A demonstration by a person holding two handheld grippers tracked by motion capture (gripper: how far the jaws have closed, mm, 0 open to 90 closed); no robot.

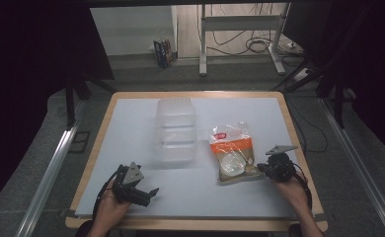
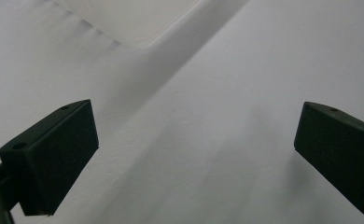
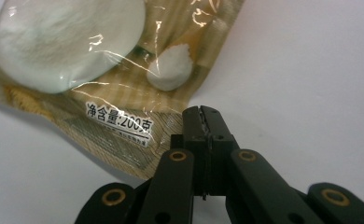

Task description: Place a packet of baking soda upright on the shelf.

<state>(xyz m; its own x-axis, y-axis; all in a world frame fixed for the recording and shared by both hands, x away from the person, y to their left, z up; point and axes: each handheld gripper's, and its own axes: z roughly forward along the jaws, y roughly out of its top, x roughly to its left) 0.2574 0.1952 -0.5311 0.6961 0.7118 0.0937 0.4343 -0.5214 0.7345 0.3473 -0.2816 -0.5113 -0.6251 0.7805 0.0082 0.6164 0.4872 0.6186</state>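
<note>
high view looks down on a table (image 1: 131, 133) with a white top and a wooden rim. a clear tub (image 1: 176, 129) sits near the middle of the table, a little toward the far edge. just to its right lies a food bag (image 1: 233, 152), flat, with an orange and white label at its far end and a see-through window that shows a pale round lump.

the left gripper (image 1: 151, 193) is near the near left corner, held in the person's left hand (image 1: 112, 203), with a grey plate on top. its jaws point right, along the near edge. in the left gripper view the two black jaws stand wide apart with bare white table between them and nothing held; a corner of the tub (image 2: 129, 21) shows at the top of that view.

the right gripper (image 1: 260, 168) is near the right edge, held in the right hand (image 1: 291, 187), pointing left at the bag's near right corner. in the right gripper view the right gripper (image 3: 202, 116) has its jaws pressed together, and their tip lies at the edge of the bag (image 3: 115, 88), by its printed white text. whether a bit of the bag's edge is pinched between them cannot be told from the pictures. a small white lump lies beside the big one inside the bag.
</note>
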